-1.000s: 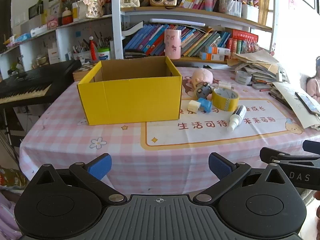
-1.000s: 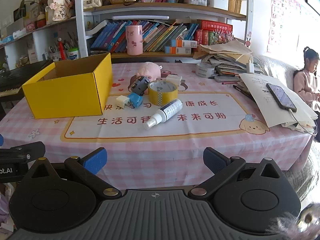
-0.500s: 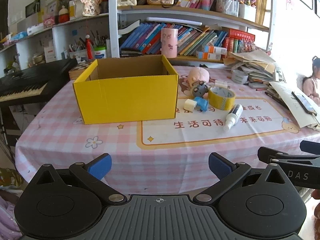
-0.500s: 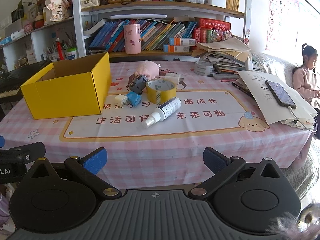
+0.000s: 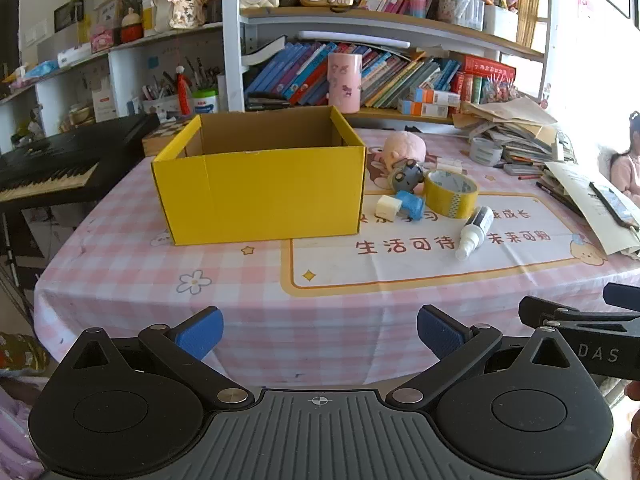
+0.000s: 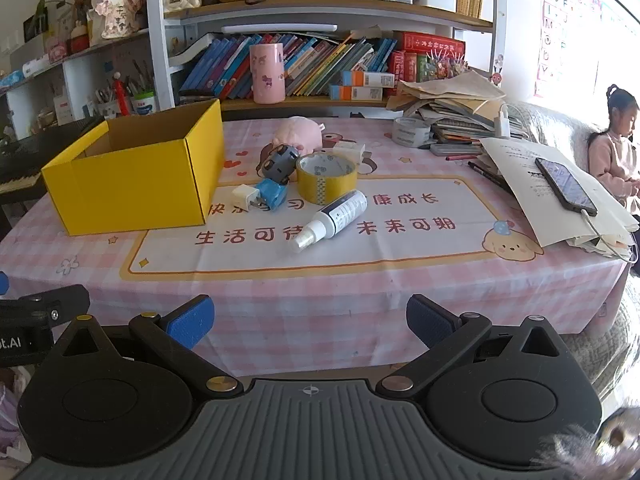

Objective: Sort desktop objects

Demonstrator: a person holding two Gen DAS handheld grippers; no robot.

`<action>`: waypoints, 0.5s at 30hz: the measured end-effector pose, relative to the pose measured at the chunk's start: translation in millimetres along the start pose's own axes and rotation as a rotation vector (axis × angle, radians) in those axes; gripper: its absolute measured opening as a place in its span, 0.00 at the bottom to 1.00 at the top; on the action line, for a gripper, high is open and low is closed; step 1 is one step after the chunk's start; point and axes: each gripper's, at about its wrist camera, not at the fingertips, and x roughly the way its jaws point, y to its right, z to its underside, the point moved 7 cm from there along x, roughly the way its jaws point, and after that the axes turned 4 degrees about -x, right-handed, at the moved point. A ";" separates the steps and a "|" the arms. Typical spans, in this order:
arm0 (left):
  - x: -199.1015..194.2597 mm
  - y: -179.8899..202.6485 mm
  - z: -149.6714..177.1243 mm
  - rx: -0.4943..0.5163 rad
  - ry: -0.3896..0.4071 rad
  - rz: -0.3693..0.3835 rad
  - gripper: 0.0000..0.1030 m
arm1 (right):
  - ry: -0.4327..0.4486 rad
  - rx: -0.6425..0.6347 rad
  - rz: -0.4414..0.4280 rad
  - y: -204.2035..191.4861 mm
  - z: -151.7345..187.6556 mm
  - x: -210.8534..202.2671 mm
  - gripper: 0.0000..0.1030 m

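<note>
- My left tongs (image 5: pixel 318 330): spread wide, nothing between the blue pads, held off the near edge of the counter (image 5: pixel 120 240).
- My right tongs (image 6: pixel 308 322): likewise spread and holding nothing, beside the left pair at the same edge.
- Yellow box (image 5: pixel 260 192): open-topped, on the left part of the counter; its inside floor is hidden from me.
- Tape roll (image 6: pixel 326 178): yellow, lying flat just right of the box.
- Spray bottle (image 6: pixel 330 220): white, on its side in front of the tape roll, nozzle toward me.
- White plug (image 6: pixel 244 197) and blue piece (image 6: pixel 272 196): touching each other, between the box and the tape roll.
- Grey toy (image 6: pixel 282 164) and pink plush (image 6: pixel 298 132): behind the tape roll.
</note>
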 end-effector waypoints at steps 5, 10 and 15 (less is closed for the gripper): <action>0.2 -1.0 0.0 0.003 -0.003 0.001 1.00 | -0.005 -0.014 0.029 -0.5 1.1 0.9 1.00; 0.3 -2.0 1.3 0.001 -0.007 -0.002 1.00 | 0.002 -0.001 0.014 1.2 0.8 -1.0 1.00; 0.2 -3.1 0.9 0.000 -0.007 -0.003 1.00 | 0.014 -0.015 0.004 -2.3 -0.5 -3.5 1.00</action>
